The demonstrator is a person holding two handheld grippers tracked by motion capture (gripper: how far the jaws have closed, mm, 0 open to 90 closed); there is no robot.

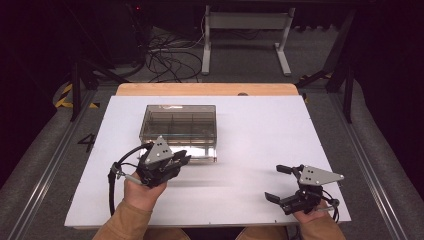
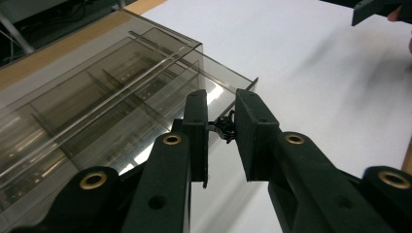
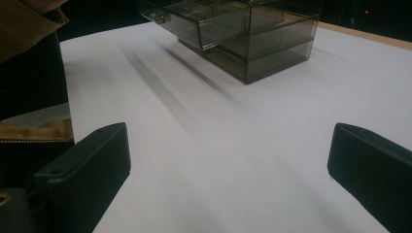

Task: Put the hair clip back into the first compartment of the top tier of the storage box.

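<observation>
High view. A white table top [image 1: 250,150] carries a smoked, see-through compartment box [image 1: 180,125] left of centre, towards the far edge. Bare surface lies open to the right of the box and along the near edge. The box has a clear lid and inner dividers; a shallow drawer [image 1: 200,155] juts from its near side. The left gripper [image 1: 181,159] sits at that near side, over the drawer's front, its jaws drawn close together. The right gripper [image 1: 276,182] rests near the table's near right corner, well apart from the box, jaws spread wide with nothing between them. A strip of wood [image 1: 205,89] borders the far edge; beyond it stand a white frame [image 1: 247,35] and loose cables [image 1: 170,55] on the floor.

Left gripper view. The two black jaws stand narrow, a slim gap left between them. A small dark part, too small to identify, shows in that gap at the drawer's front corner [image 2: 243,85]. Whether the pads press on it cannot be told. The box [image 2: 97,97] extends away to the left, dividers visible through its lid. Open white surface lies to the right.

Right gripper view. Both jaws stand far apart over bare table [image 3: 218,160]. The box [image 3: 262,39] stands well ahead, its drawer [image 3: 194,24] pulled partly out. A tan sleeve [image 3: 29,24] borders the left.
</observation>
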